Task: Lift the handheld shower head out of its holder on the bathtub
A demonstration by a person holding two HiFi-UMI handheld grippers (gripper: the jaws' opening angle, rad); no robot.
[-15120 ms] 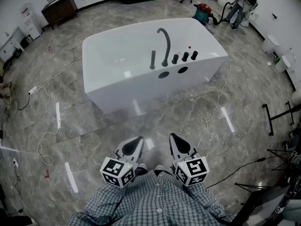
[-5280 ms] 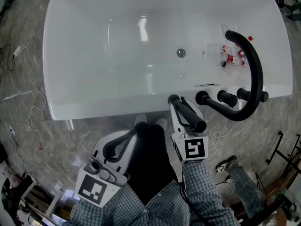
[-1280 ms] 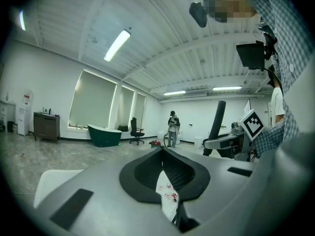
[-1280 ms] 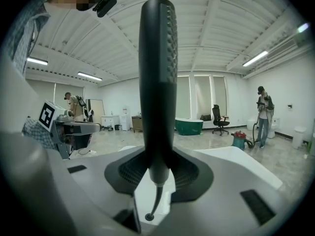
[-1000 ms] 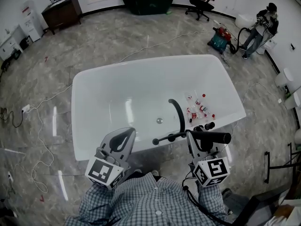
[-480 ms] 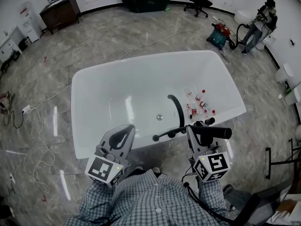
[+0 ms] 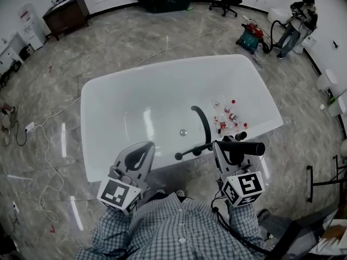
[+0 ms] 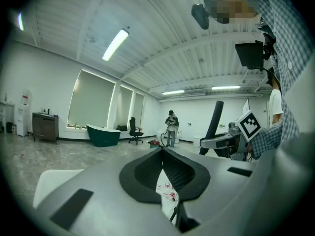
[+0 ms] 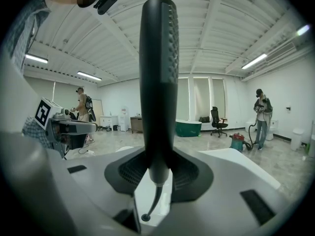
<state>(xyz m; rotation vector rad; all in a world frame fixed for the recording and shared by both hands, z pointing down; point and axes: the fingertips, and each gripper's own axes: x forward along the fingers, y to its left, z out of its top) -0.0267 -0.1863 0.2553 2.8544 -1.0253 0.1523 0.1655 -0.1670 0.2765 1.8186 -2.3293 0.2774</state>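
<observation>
right gripper view shows the right gripper point(image 9: 158, 171) clamped on the lower stem of the black shower head point(image 9: 157, 82), which stands upright through the middle of the frame, its perforated face turned right. from the head view, the same shower head point(image 7: 249, 148) lies crosswise at the right gripper point(image 7: 225, 153), lower right of centre, in front of the near rim of the bathtub point(image 7: 108, 85). it looks free of its holder, so the lift itself seems all but done. what comes next is likely just a steady hold clear of the rim; i cannot make out a hose, so whether one might tug is unclear.

the left gripper point(image 7: 138, 158) hangs lower left of centre with its jaws together and nothing in them, apart from the tub.

inside the tub, a cluster of small red-capped bottles point(image 7: 227, 118) lies toward the right end, just beyond the curved black spout point(image 7: 203, 123). the drain point(image 7: 183, 132) sits near the middle of the floor. otherwise the basin looks dry and bare.
</observation>
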